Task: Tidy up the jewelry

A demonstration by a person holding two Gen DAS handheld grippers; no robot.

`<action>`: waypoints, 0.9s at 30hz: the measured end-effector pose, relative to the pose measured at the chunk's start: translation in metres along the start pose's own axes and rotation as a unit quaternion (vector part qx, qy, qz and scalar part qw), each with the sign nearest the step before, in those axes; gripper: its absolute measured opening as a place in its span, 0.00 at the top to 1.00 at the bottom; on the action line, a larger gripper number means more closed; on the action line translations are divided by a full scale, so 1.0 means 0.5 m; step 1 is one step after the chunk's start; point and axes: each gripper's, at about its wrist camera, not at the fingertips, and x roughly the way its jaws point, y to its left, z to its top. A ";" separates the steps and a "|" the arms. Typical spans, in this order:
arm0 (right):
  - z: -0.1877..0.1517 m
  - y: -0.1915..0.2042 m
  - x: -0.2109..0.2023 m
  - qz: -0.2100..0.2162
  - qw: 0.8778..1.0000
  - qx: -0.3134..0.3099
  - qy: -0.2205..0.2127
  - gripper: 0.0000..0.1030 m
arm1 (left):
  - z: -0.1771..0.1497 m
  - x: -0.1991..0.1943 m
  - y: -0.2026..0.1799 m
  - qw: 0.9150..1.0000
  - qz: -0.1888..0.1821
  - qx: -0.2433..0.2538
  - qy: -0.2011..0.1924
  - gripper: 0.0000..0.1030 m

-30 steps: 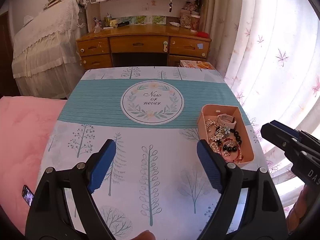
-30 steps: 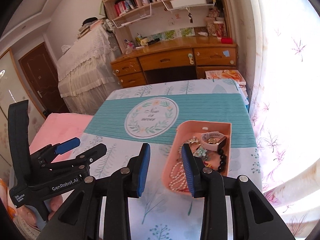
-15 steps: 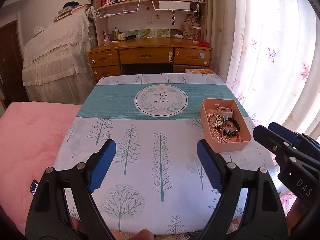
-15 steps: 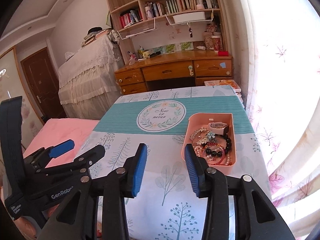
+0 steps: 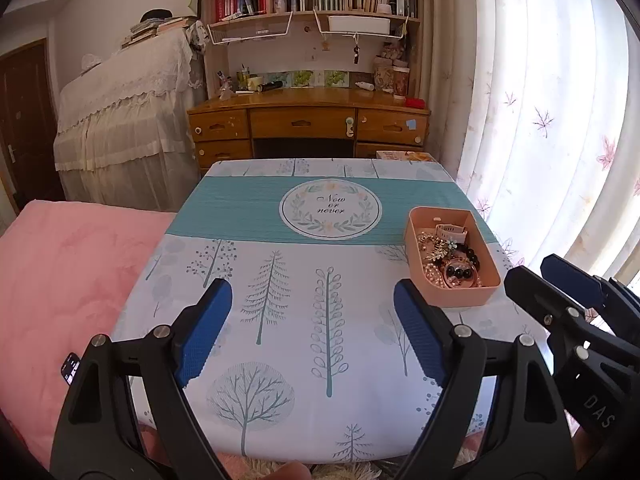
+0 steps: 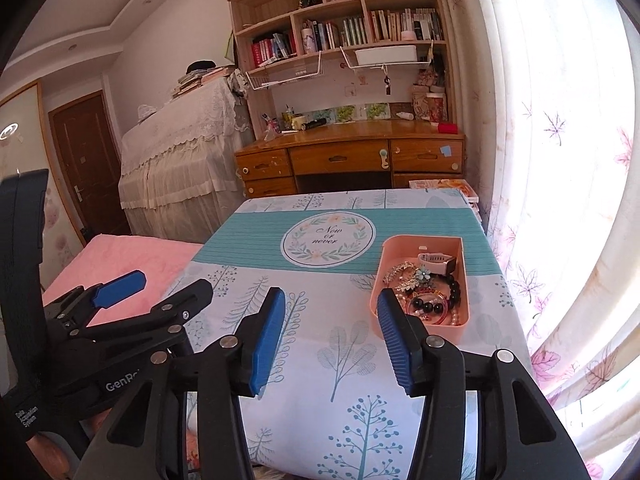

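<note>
A pink tray (image 5: 456, 300) (image 6: 380, 280) sits on the right side of the table, holding a tangle of jewelry (image 5: 450, 256) (image 6: 424, 292): a pale watch, black bead bracelets, pearl strands and gold pieces. My left gripper (image 5: 310, 328) hovers over the near edge of the table, left of the tray, open wide with nothing between its blue pads. My right gripper (image 6: 328, 336) is near the tray's front left corner; its jaws are opening and hold nothing. Each gripper shows in the other's view, the right one (image 5: 560, 284) and the left one (image 6: 156, 292).
The table carries a tree-print cloth (image 5: 320, 288) with a teal band and a round "Now or never" emblem (image 5: 330, 210). A pink bed (image 5: 60, 280) lies to the left, a curtain (image 5: 540, 120) to the right, a wooden desk (image 5: 308, 124) with bookshelves behind.
Both grippers pulled back from the table, so more of the cloth and room shows and the tray looks farther. The right gripper's jaws spread wider. The left jaws kept their width.
</note>
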 end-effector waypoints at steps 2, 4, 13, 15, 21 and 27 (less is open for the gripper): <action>0.003 0.000 0.002 0.001 1.000 0.000 0.002 0.51 | 0.000 0.000 0.001 1.000 -0.001 0.000 0.001 0.21; 0.001 0.001 0.003 0.004 1.000 0.001 0.004 0.51 | -0.003 -0.002 0.001 1.000 0.001 -0.001 0.001 0.21; 0.010 -0.004 0.014 0.009 1.000 -0.002 0.010 0.51 | -0.001 -0.008 0.001 1.000 0.001 -0.003 -0.004 0.21; 0.010 -0.005 0.016 0.010 1.000 -0.002 0.011 0.51 | -0.002 -0.009 0.001 1.000 0.000 -0.004 -0.005 0.21; 0.011 -0.002 0.017 0.012 1.000 -0.004 0.014 0.51 | 0.000 -0.010 0.002 1.000 0.000 -0.003 -0.005 0.21; 0.010 0.001 0.019 0.012 1.000 -0.004 0.014 0.51 | 0.000 -0.010 0.002 1.000 0.001 -0.003 -0.005 0.21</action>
